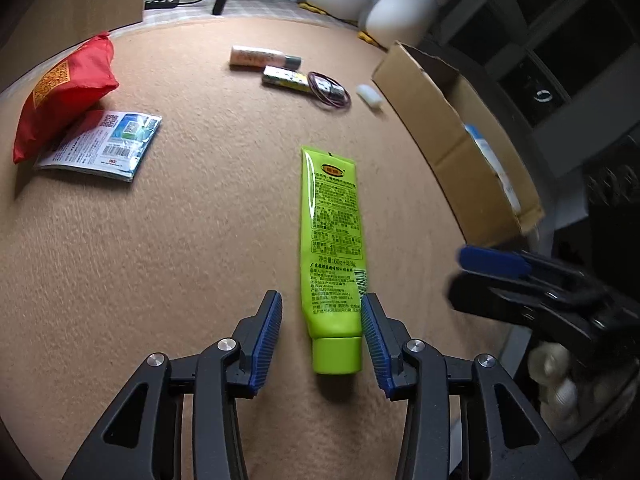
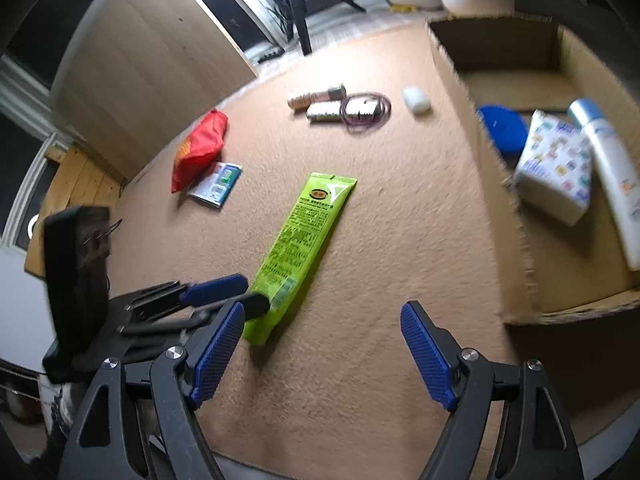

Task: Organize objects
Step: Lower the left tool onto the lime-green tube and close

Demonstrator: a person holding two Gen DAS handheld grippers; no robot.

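Left tongs (image 1: 322, 340) straddle green tube (image 1: 332, 240); only right view shows box contents (image 2: 556, 168)

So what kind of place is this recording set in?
Probably a home room: household items on a tan tabletop, plush penguins behind it, and a cardboard box holding toiletries.

Left gripper (image 1: 322, 312) low and level, fingers (image 1: 269, 336) spread wide apart, blue pads facing inward, right gripper (image 2: 322, 330) held higher and angled down, fingers (image 2: 426, 354) likewise parted wide, nothing held between either pair, both close side by side
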